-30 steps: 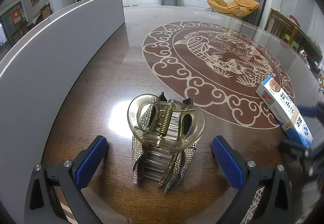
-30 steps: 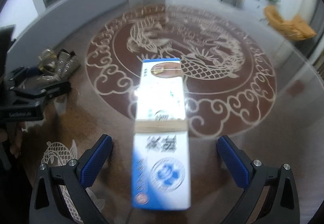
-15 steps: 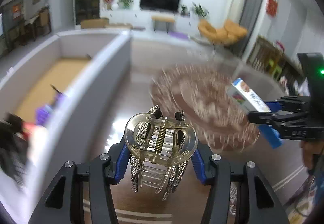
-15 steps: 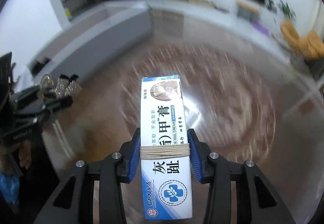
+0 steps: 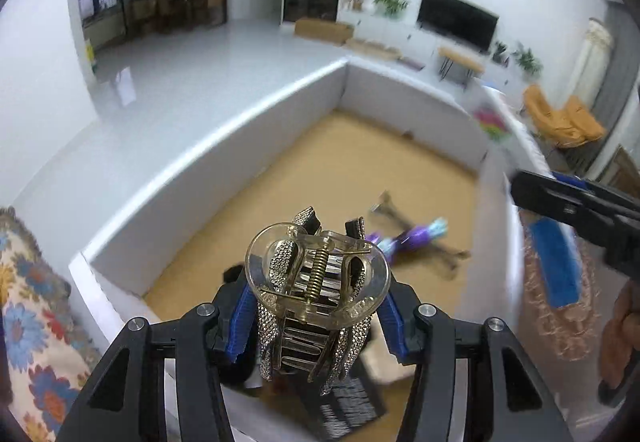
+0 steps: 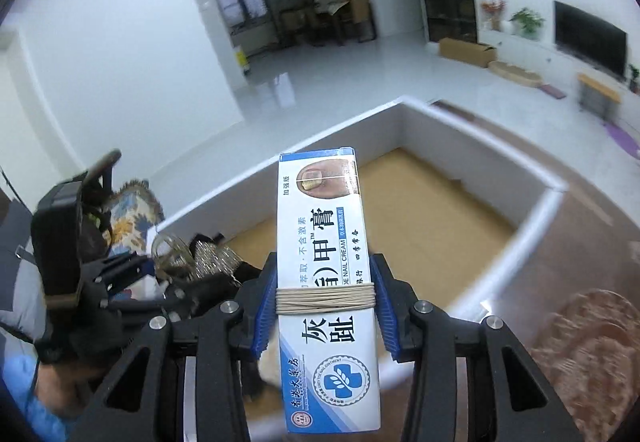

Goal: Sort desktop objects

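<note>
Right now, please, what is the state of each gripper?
Left gripper: closed, holding the hair claw clip.
Right gripper: closed, holding the nail cream box.

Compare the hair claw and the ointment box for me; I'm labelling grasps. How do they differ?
The hair claw is a rounded, clear, rhinestone-studded clip; the ointment box is a flat printed carton bound with string. The left gripper holds the claw, the right gripper the box. Both hang over the white bin.
</note>
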A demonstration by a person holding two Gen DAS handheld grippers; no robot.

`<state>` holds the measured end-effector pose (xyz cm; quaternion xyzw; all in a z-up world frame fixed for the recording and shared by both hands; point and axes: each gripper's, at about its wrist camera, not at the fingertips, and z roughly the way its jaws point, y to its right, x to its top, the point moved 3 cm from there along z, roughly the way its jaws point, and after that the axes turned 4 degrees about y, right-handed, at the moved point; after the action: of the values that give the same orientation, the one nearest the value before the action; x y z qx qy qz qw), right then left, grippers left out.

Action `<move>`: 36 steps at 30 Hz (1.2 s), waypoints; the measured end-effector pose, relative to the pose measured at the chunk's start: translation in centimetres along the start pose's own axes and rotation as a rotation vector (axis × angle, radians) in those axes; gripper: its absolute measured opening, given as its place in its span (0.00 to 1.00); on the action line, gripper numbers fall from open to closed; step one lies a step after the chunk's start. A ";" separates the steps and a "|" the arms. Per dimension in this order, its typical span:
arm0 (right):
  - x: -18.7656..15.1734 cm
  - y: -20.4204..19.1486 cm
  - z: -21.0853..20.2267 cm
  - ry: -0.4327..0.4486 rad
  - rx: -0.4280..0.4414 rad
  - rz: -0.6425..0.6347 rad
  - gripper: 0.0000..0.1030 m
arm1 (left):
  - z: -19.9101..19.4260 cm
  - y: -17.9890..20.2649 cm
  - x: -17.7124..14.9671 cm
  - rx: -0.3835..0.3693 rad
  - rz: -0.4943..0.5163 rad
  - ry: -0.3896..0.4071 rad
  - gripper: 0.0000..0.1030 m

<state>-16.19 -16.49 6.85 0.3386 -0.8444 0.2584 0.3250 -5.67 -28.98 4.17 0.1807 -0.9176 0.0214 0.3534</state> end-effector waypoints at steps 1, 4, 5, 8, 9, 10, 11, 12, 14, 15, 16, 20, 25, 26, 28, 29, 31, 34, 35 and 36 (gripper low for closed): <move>-0.2 -0.6 1.8 -0.021 0.001 -0.004 0.44 | 0.6 -0.3 -0.5 0.007 -0.003 -0.015 0.52; -2.4 -0.9 7.3 -0.158 0.011 0.027 0.53 | 1.6 -0.7 -2.0 0.015 -0.021 -0.037 0.58; -2.7 -0.5 8.6 -0.186 0.002 0.035 0.54 | 1.6 -0.7 -2.4 0.023 -0.025 -0.038 0.68; -3.2 0.2 8.9 -0.168 -0.024 0.039 0.58 | 1.4 -0.5 -2.7 0.067 -0.018 -0.010 0.79; -3.1 0.5 8.1 -0.145 -0.028 0.042 0.66 | 1.0 -0.2 -2.8 0.079 -0.020 -0.002 0.81; -2.9 0.8 7.2 -0.119 -0.040 0.040 0.75 | 0.8 -0.2 -2.9 0.085 -0.026 -0.002 0.83; -2.7 1.1 6.2 -0.090 -0.057 0.034 0.78 | 0.6 -0.2 -3.0 0.086 -0.035 0.003 0.84; -2.6 1.6 5.0 -0.067 -0.069 0.028 0.82 | 0.1 -0.2 -3.0 0.090 -0.044 0.021 0.85; -2.2 2.2 2.9 -0.027 -0.095 0.013 0.86 | -0.8 -0.2 -2.8 0.119 -0.061 0.057 0.87; -2.0 2.2 1.6 -0.011 -0.111 0.007 0.87 | -1.0 -0.3 -1.9 0.150 -0.069 0.073 0.89; -1.5 2.3 0.8 -0.001 -0.120 0.005 0.88 | -1.5 -0.1 -1.9 0.170 -0.068 0.084 0.89; -1.3 3.1 -1.8 0.014 -0.127 -0.007 0.88 | -3.7 1.5 -2.1 0.223 -0.050 0.140 0.89; -1.7 3.5 -2.8 -0.009 -0.128 -0.034 0.88 | -6.5 2.6 -3.1 0.320 -0.097 0.276 0.89; -1.8 3.4 -2.8 -0.014 -0.128 -0.037 0.88 | -6.6 2.8 -3.1 0.296 -0.097 0.269 0.89; -1.7 3.1 -2.5 -0.023 -0.126 -0.044 0.88 | -6.6 2.7 -3.1 0.268 -0.097 0.241 0.89; -1.5 3.0 -2.3 -0.030 -0.126 -0.049 0.88 | -6.4 2.7 -3.1 0.271 -0.100 0.213 0.89; -1.4 2.7 -2.0 -0.046 -0.127 -0.056 0.88 | -6.1 2.5 -3.1 0.289 -0.105 0.177 0.89; -1.3 2.2 -1.2 -0.084 -0.131 -0.067 0.88 | -6.0 2.2 -3.4 0.275 -0.118 0.147 0.89; -1.3 2.0 -0.9 -0.095 -0.132 -0.069 0.88 | -6.0 2.0 -3.5 0.268 -0.128 0.139 0.89; -1.3 1.8 -0.6 -0.110 -0.133 -0.073 0.88 | -5.8 1.8 -3.5 0.264 -0.140 0.131 0.89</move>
<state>-16.58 -14.42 5.88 0.3605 -0.8632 0.1710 0.3092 -0.18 -25.18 6.43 0.2873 -0.8670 0.1286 0.3864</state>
